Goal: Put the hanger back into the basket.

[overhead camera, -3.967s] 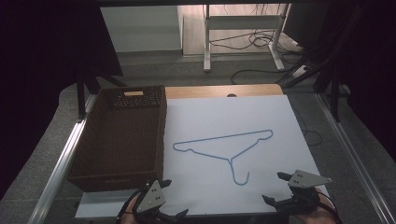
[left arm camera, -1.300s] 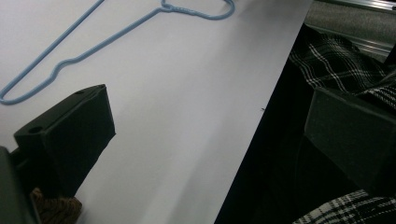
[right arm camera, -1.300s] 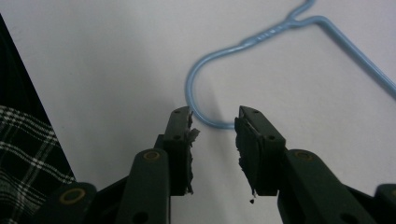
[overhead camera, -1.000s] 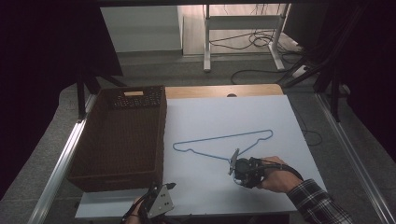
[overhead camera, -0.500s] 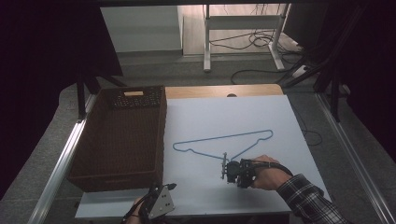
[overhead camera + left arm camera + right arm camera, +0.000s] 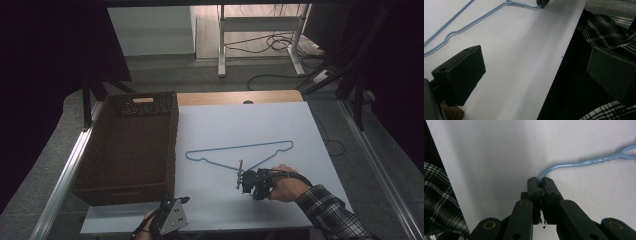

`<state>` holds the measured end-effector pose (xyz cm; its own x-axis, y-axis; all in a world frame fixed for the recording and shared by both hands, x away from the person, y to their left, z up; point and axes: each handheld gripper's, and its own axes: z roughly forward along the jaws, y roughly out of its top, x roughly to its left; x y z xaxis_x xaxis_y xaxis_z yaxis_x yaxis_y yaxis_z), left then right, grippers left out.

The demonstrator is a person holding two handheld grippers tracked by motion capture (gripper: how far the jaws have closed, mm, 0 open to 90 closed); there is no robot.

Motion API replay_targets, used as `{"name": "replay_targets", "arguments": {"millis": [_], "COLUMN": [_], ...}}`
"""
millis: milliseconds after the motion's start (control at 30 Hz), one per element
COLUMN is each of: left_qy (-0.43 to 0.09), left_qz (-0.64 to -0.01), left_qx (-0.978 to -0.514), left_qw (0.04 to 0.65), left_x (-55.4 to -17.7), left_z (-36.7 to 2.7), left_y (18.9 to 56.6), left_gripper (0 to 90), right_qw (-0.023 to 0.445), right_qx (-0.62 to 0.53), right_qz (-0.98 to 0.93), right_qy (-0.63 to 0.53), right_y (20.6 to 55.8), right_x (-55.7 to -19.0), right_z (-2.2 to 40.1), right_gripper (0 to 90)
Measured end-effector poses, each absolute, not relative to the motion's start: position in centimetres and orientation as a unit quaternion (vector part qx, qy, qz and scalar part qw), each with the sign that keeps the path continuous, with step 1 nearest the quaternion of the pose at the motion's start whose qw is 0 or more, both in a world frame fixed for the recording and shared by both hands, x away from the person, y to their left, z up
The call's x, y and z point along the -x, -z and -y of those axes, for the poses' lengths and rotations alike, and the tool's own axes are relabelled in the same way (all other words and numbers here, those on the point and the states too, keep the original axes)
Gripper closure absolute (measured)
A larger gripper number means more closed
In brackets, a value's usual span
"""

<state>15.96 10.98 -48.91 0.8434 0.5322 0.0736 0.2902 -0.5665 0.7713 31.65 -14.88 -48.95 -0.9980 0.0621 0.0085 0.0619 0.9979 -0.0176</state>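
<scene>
Right claw (image 6: 541,185) just closed, pinching hook of blue hanger (image 6: 240,150) on white board (image 6: 300,130); left claw (image 6: 534,72) spread wide, empty.

White tabletop (image 6: 260,125) with blue wire hanger (image 6: 235,148) beside brown basket (image 6: 127,150).

One blue wire hanger (image 6: 240,151) lay on the desk (image 6: 300,130), and one brown woven basket (image 6: 127,145) stood beside it. One white board covered the desk top. Two hand-held grippers were in use: one left hand-held gripper (image 6: 170,217) and one right hand-held gripper (image 6: 242,181). Two plaid sleeves showed, and two black jaws rose on each hand-held gripper.
</scene>
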Motion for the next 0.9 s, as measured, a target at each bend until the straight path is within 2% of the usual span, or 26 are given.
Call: {"name": "replay_targets", "arguments": {"millis": [300, 467, 633, 800, 900], "left_qy": [-0.154, -0.187, -0.208, -0.254, -0.316], "left_qz": [-0.227, -0.200, -0.181, -0.161, -0.142], "left_qx": [-0.881, -0.891, -0.895, -0.894, -0.888], "left_qw": [0.386, 0.363, 0.351, 0.331, 0.302], "left_x": [-16.6, -17.6, -18.7, -20.3, -21.4], "left_z": [-10.1, -8.7, -7.2, -5.4, -4.0], "left_y": [48.7, 47.9, 47.5, 47.3, 47.5], "left_gripper": [3.0, 1.1, 4.6, 16.4, 22.6], "right_qw": [-0.030, -0.040, -0.050, -0.053, -0.052], "right_qx": [0.023, 0.021, 0.021, 0.018, 0.016], "right_qz": [0.999, 0.999, 0.998, 0.998, 0.998], "right_qy": [0.020, 0.028, 0.033, 0.036, 0.037], "right_y": [47.5, 46.5, 45.8, 45.2, 44.9], "right_x": [-31.5, -31.2, -31.1, -31.0, -31.0], "right_z": [15.3, 15.7, 16.0, 16.2, 16.3], "right_gripper": [85.9, 86.0, 86.1, 86.1, 86.1]}}
